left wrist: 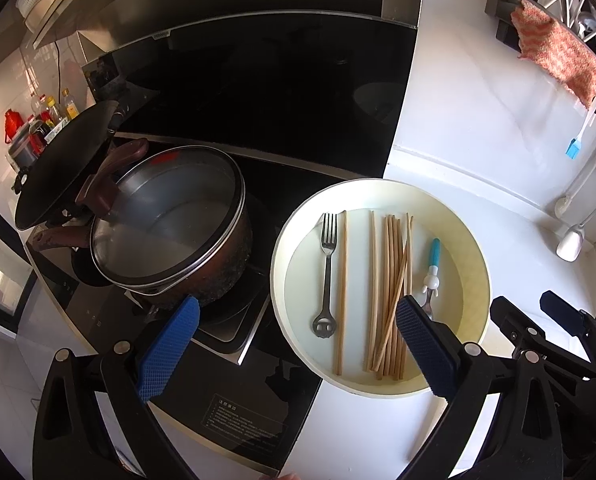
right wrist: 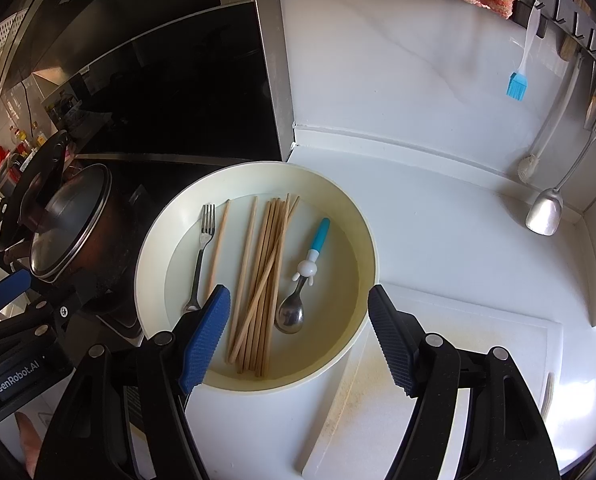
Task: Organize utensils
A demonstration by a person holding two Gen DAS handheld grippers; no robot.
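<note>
Right wrist view: my right gripper [right wrist: 298, 336] hangs open, chopsticks [right wrist: 264, 280] centre frame, lengthwise between its fingers; left gripper [left wrist: 298, 344] open too.

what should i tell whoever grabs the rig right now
Left gripper: jaws open, empty, hanging over the near-left edge of the bowl.
Right gripper: jaws open, empty, over the bowl's near side.
All the utensils lie loose in the bowl on the white counter: the fork at the left, one chopstick beside it, the bunch of chopsticks in the middle with a couple crossed over the rest, the blue-handled spoon at the right.
Done: nothing picked up as far as the views show.
Left: sort fork, chopsticks and spoon out of the bowl; where they go is not in view.
</note>
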